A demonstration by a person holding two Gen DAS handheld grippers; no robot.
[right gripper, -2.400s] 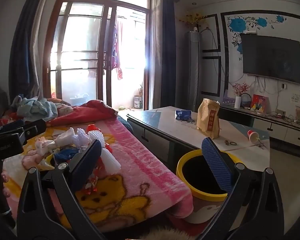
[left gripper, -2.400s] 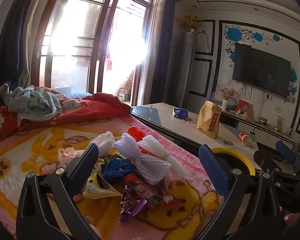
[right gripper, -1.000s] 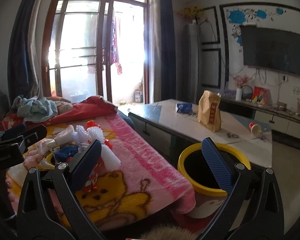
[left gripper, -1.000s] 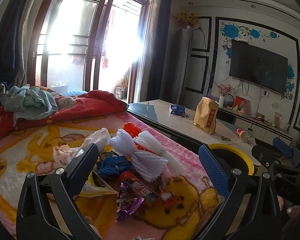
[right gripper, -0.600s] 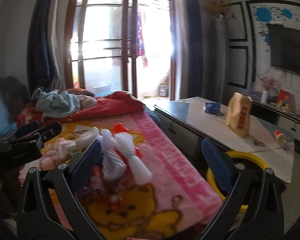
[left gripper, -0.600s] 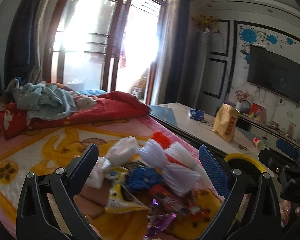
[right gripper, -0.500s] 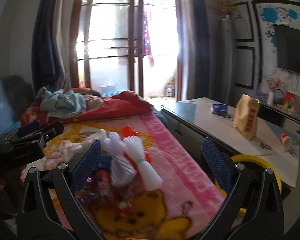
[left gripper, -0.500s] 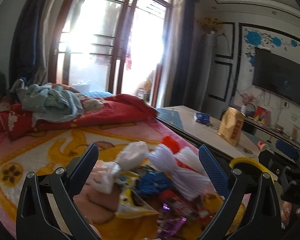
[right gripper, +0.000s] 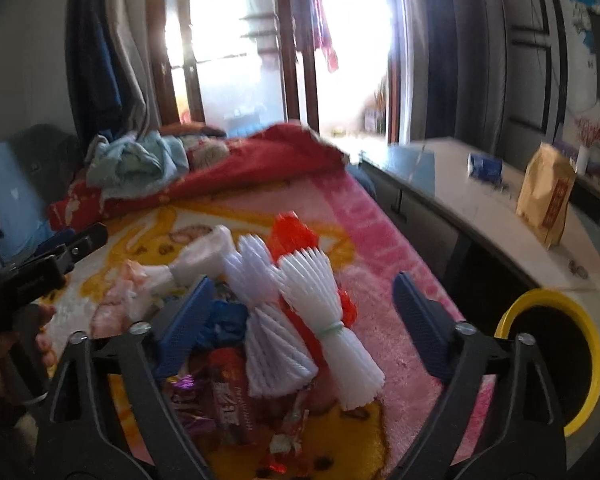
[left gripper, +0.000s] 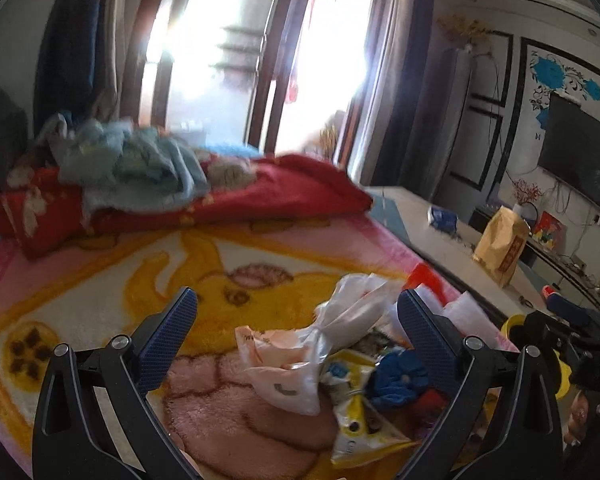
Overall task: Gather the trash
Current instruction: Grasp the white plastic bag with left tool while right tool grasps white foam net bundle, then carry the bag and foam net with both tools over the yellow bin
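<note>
the right gripper [right gripper: 300,312] hangs wide and empty over the white foam nets [right gripper: 300,312] at the centre of its frame, wrappers [right gripper: 228,396] heaped below. the left gripper [left gripper: 296,332], equally wide and empty, frames a knotted plastic bag [left gripper: 312,356] at lower centre. the yellow bin [right gripper: 556,360] sits at lower right, off the blanket [right gripper: 380,240]. the nets look springy and could slip a shallow pinch, and dragging them may scatter wrappers.
</note>
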